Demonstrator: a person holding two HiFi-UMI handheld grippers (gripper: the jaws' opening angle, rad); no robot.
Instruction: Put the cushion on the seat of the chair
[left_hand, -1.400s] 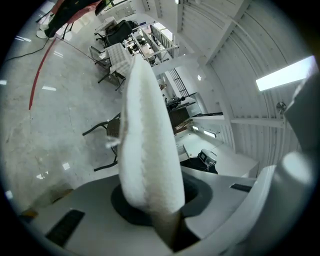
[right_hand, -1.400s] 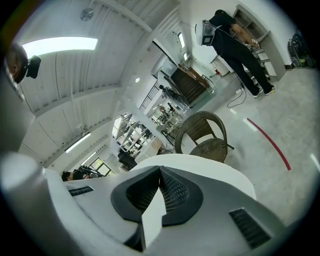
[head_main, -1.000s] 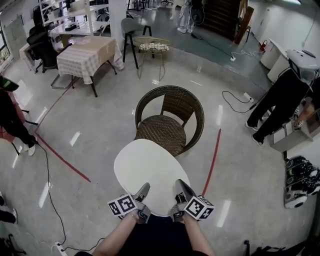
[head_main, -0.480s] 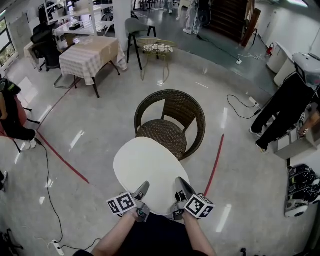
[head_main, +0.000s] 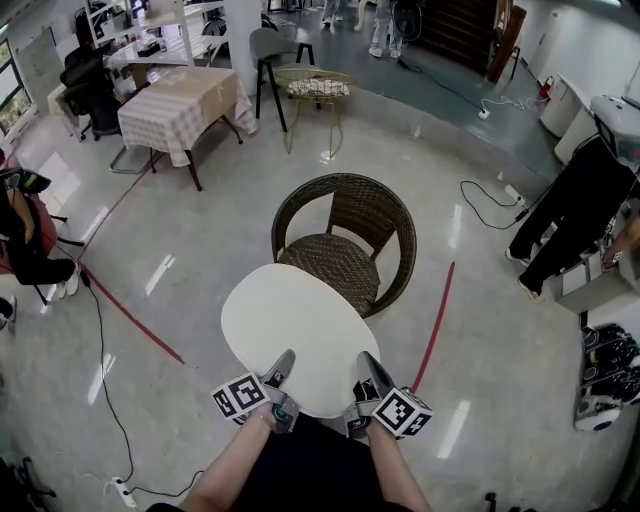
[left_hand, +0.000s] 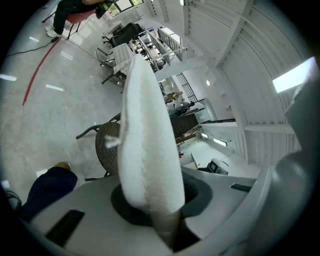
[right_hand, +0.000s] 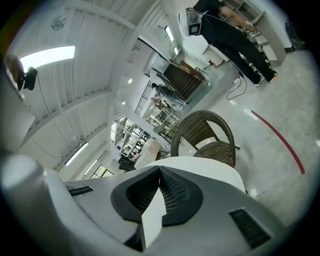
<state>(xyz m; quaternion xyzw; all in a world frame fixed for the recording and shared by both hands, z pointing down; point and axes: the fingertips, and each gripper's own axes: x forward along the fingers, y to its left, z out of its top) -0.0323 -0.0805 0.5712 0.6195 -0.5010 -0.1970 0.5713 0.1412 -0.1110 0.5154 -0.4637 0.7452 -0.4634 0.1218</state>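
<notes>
Seated person (head_main: 25, 235), far left edge, partly cut off. Red tape line (head_main: 130, 318), running diagonally across the grey floor at left. Surface with a checked cloth (head_main: 175, 105), upper left. Wire-frame chair (head_main: 315, 88), just right of that surface, far side of the room. Dark wicker chair (head_main: 345, 235), centre, rounded back, woven seat (head_main: 330, 262), open front turned toward the holder. White oval cushion (head_main: 290, 330), held roughly flat above the floor just in front of the chair. Seen from above, its far edge overlaps the seat's front rim, and it is not yet lying on the seat. Left tool (head_main: 280, 370), clamped on the cushion's near edge, left part, with the padded edge pinched between its jaws in the left gripper view. Right tool (head_main: 366, 368), clamped on the near edge, right part, with a thin strip of cushion between its dark ribbed pads. Second red tape line (head_main: 435, 325), right of the chair. Standing person in black (head_main: 565, 205), far right. Shoes (head_main: 605, 380), lower right.
</notes>
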